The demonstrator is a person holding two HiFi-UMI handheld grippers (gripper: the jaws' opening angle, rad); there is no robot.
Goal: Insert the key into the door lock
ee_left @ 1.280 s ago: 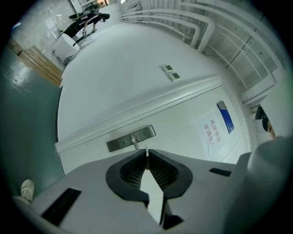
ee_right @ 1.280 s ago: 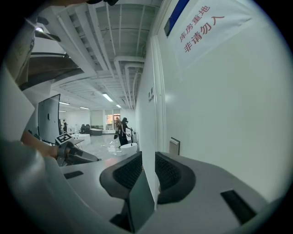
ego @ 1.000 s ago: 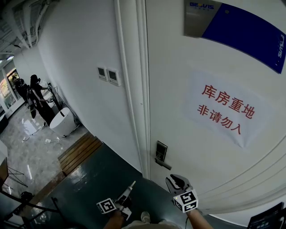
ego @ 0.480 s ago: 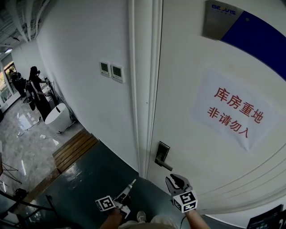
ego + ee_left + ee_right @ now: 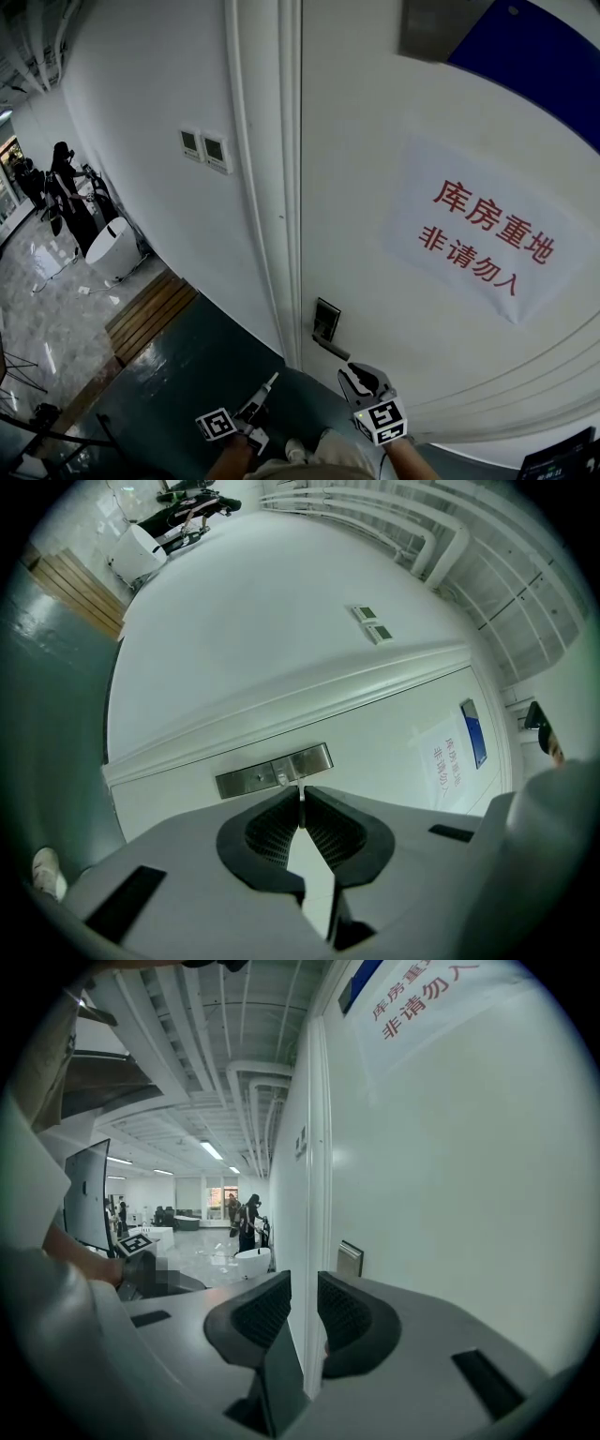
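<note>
My left tongs (image 5: 301, 810) are clenched on the key (image 5: 300, 791), its tip aimed at the lock plate (image 5: 274, 771) but short of it. The right tongs (image 5: 304, 1288) are parted and empty. I'd square the blade to the keyhole, then push straight

The left gripper (image 5: 265, 394) is held low at the bottom of the head view. It points up and to the right. Its jaws are pressed together on a thin key (image 5: 300, 789), and the key's tip pokes out past them. The right gripper (image 5: 360, 377) is just beside it, a bit higher, and points up. Its jaws stand a little apart with nothing between them. The left hand (image 5: 234, 455) and the right hand (image 5: 401, 452) hold the grippers from below. The two grippers do not touch.
</note>
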